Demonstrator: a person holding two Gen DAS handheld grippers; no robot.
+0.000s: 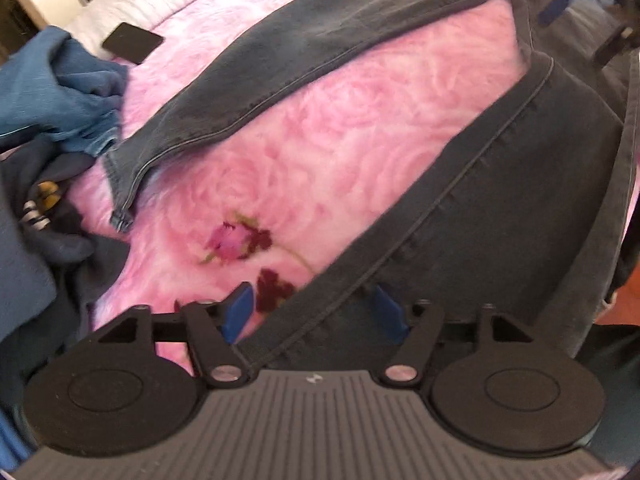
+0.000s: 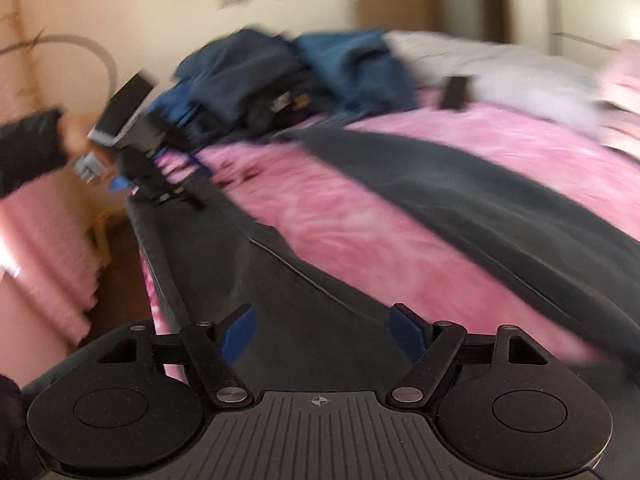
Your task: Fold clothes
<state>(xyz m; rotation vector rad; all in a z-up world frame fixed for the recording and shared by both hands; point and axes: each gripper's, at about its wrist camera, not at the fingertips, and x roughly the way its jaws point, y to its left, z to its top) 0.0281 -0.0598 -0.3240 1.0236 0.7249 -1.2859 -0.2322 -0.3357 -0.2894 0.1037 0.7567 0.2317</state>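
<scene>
Two legs of a pair of dark grey jeans (image 1: 500, 208) lie spread in a V on a pink fleece blanket (image 1: 340, 152) with a rose pattern. In the left wrist view, the left gripper (image 1: 312, 308) has its jaws spread apart, and the hem end of the near trouser leg lies between the two blue pads (image 1: 240, 312), with its stitched seam running away from the jaws up and to the right. The pads do not press on the cloth. The other leg (image 1: 280, 68) lies farther ahead of the jaws, across the blanket. Ahead and to the left of these jaws is a pile of blue and navy clothes (image 1: 56, 92), and beyond it a flat black device (image 1: 132, 43), probably a phone, rests on the blanket.

In the right wrist view, which is blurred by motion, the right gripper (image 2: 320, 332) also has its jaws spread, and dark jeans cloth lies under and between them; I cannot tell if the pads touch it. Far ahead and to the left of these jaws the left gripper shows at the end of the same leg, held by a hand (image 2: 76, 132) in a black sleeve (image 2: 28, 152). The clothes pile is behind it.
</scene>
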